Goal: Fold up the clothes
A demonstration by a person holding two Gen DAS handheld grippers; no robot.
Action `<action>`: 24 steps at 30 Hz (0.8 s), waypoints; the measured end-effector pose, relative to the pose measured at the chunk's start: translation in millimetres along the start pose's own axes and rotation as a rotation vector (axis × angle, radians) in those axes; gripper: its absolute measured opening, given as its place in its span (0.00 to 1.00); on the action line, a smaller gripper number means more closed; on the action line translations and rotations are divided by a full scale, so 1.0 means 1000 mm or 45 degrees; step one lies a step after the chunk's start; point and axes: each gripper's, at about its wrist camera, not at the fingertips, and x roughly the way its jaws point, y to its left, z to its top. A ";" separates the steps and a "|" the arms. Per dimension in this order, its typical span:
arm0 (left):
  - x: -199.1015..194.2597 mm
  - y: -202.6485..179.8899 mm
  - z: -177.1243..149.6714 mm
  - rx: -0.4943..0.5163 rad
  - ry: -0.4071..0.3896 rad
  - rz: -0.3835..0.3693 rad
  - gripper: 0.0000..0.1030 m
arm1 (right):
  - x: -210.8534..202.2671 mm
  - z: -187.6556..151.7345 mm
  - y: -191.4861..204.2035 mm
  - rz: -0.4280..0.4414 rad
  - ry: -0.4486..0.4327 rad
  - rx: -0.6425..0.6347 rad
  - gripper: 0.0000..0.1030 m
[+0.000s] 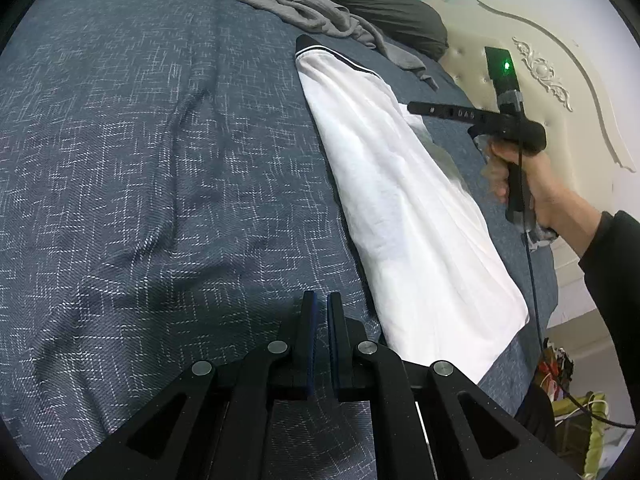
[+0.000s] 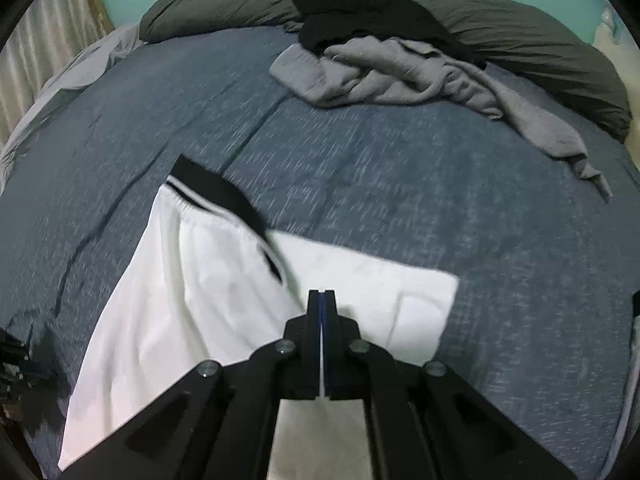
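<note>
White shirt (image 2: 208,288) half-folded near grey pile (image 2: 404,76); left gripper (image 1: 322,300), right gripper (image 2: 323,294) closed, empty; fold easily dragged undone.

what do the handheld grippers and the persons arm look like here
Both grippers, left and right, are matte black with paired linkage arms, round silver pivot pins and blue pads inside the fingers. Seen from the left wrist, the right one has a pistol handle, a green light, a thin dark cable, and a black sleeve behind it.
</note>
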 end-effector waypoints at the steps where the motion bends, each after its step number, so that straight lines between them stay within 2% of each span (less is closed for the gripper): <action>1: 0.000 0.000 0.000 0.000 0.000 -0.001 0.05 | 0.001 -0.002 0.001 0.015 0.021 0.009 0.00; 6: 0.001 0.000 0.001 -0.004 0.000 -0.004 0.05 | 0.007 -0.014 0.002 0.071 0.117 0.044 0.05; 8: 0.001 -0.001 0.001 -0.004 -0.002 -0.005 0.05 | 0.009 -0.021 0.000 0.057 0.135 0.043 0.21; 10: 0.002 -0.001 0.001 -0.003 -0.003 -0.006 0.05 | 0.011 -0.027 0.000 0.046 0.156 0.033 0.28; 15: 0.005 -0.001 0.001 -0.005 0.005 -0.005 0.05 | 0.016 -0.036 0.001 0.037 0.175 0.013 0.28; 16: 0.005 -0.001 0.001 -0.005 0.006 -0.004 0.05 | 0.015 -0.036 0.001 0.041 0.172 0.008 0.24; 17: 0.006 -0.001 0.001 -0.005 0.008 -0.004 0.05 | 0.015 -0.037 0.002 0.045 0.169 0.003 0.12; 19: 0.006 -0.001 0.001 -0.005 0.008 -0.004 0.05 | 0.014 -0.038 0.006 0.028 0.161 -0.033 0.05; 24: 0.005 -0.001 0.002 -0.007 0.010 -0.004 0.05 | 0.001 -0.037 0.004 0.037 0.093 -0.027 0.02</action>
